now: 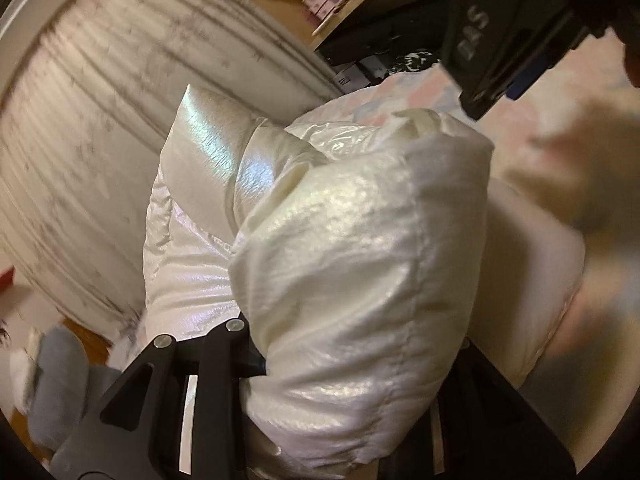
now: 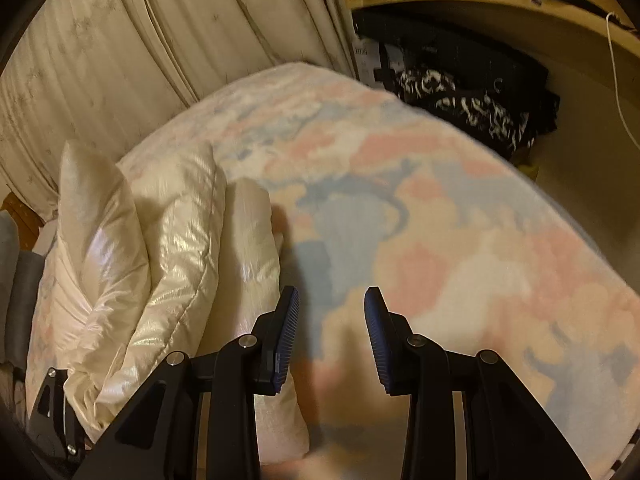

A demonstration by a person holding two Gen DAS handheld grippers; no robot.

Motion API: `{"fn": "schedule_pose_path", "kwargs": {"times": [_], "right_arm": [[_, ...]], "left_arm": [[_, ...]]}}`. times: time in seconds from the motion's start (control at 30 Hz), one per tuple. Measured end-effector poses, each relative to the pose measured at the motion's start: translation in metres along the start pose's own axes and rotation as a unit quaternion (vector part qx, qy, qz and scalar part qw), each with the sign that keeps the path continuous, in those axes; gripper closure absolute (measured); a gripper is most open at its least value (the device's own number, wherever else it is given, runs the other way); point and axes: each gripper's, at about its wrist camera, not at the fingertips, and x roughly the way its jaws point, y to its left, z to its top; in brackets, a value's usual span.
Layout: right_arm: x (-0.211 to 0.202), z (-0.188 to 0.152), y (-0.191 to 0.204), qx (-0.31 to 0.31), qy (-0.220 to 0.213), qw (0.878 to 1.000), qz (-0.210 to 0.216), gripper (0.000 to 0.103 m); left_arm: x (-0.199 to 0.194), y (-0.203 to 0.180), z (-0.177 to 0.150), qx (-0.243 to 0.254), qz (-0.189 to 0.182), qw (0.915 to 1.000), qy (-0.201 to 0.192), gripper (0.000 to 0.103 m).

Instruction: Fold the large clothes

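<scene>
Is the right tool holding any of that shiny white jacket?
No: the right gripper has its blue fingers spread apart over the blanket, and the jacket lies off to their left.

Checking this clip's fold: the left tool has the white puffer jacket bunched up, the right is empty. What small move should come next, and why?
Probably bring the right tool, open and empty above the pastel blanket, left to pinch the near edge of the white puffer jacket. The left tool grips only one bunched fold of it, so a second hold would likely let the jacket be spread flat.
</scene>
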Motion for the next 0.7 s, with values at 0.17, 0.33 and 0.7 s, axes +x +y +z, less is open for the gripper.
{"fn": "schedule_pose_path", "kwargs": {"times": [0.17,0.33,0.7], "right_arm": [[0.015,-0.016,0.015,-0.006,0.013,1.000,0.022,0.066],[0.018,0.002,0.037,-0.031,0.001,0.999,0.033,0.053],[-0.054,0.025,0.076,-0.071,-0.023,0.993,0.089,0.027]], "left_arm": [[-0.004,0.014,-0.008,-0.024,-0.043,0.9988,0.001,0.062],[-0.021,0.066,-0.022,-0.053,-0.119,0.9915,0.000,0.030],[-0.074,0.171,-0.039,-0.135,-0.238,0.9616,-0.023,0.029]]}}
